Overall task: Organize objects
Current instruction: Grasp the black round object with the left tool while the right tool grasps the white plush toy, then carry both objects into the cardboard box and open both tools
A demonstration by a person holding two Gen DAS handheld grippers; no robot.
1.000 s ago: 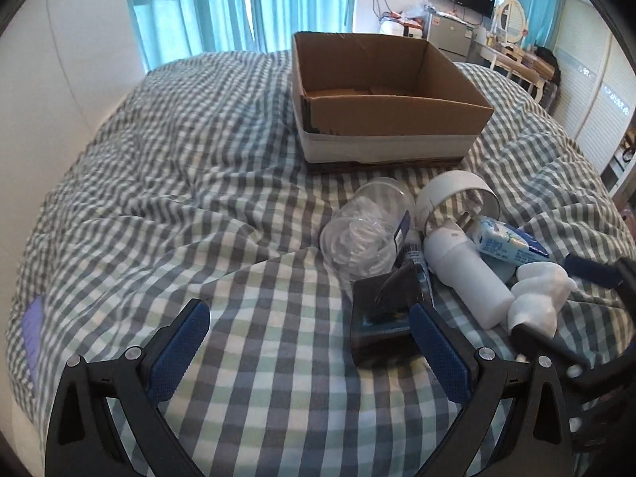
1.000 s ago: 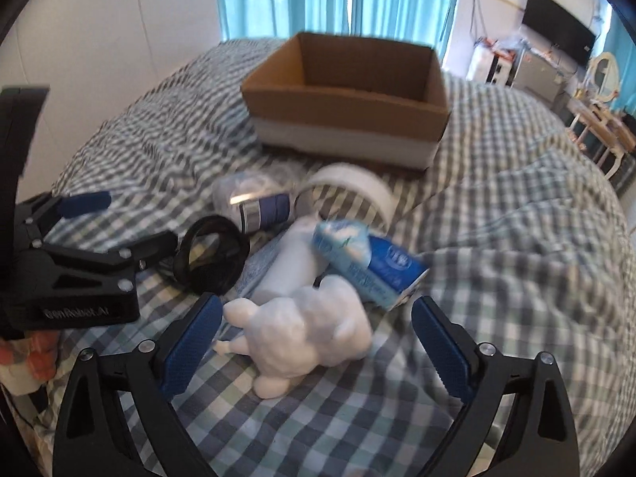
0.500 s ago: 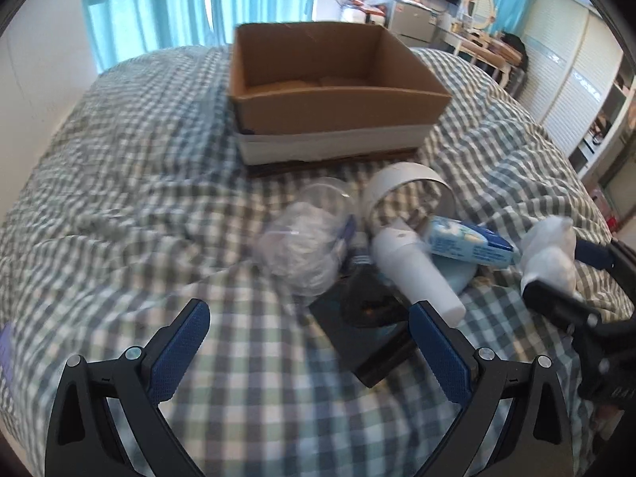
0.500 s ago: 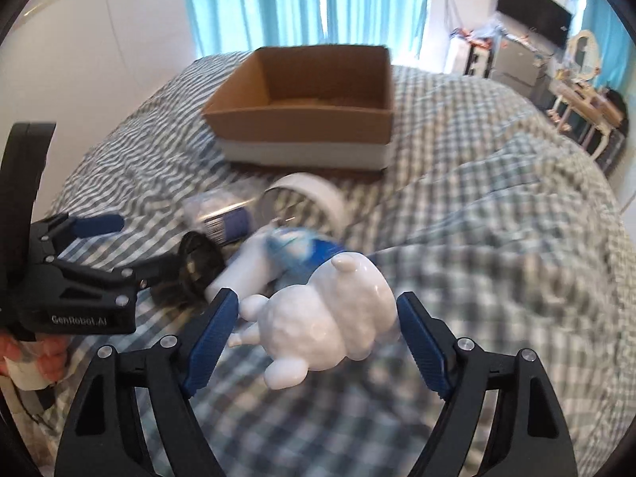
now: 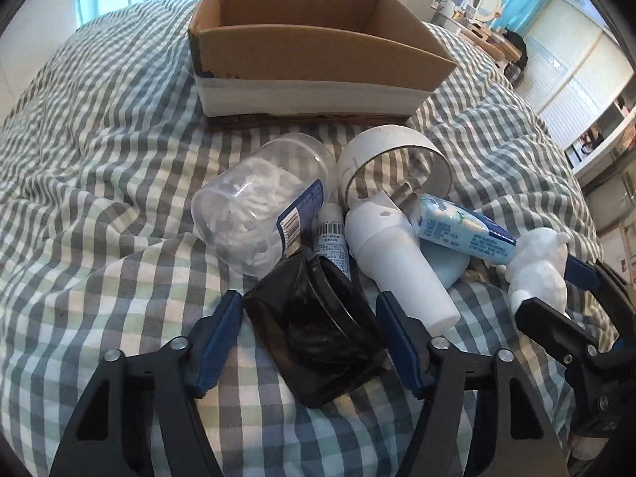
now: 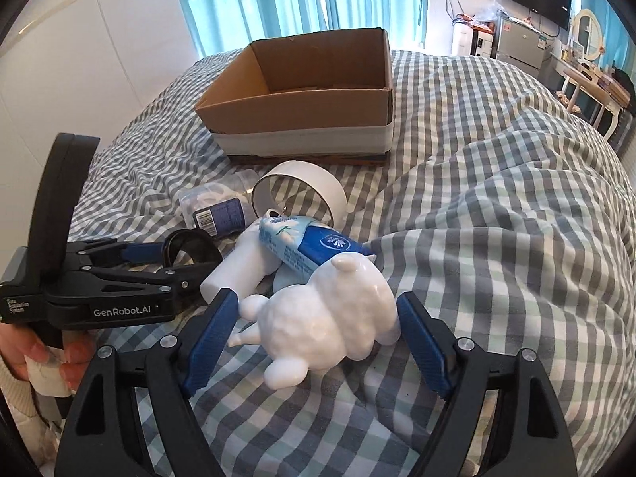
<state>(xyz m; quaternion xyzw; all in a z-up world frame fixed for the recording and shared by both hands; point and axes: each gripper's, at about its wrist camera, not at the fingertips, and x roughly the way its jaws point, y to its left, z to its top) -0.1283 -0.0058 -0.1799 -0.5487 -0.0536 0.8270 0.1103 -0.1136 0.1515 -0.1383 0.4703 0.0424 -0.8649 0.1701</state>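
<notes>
Where teal curtains (image 6: 254,4) hang, checked bedspread (image 6: 497,206) under both tongs, each clenched on nothing.

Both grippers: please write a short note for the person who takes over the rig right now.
Left gripper: open, its fingers on either side of the black container, not yet closed on it.
Right gripper: open around the white animal figure, with gaps at both fingers.
Cardboard box sits on the checkered bed; nothing is seen inside.
In the pile before it: clear jar, tape roll, white bottle, blue-and-white tube.
Done: nothing is boxed yet.
Left: close on both items, put them in the box, then the rest.
</notes>
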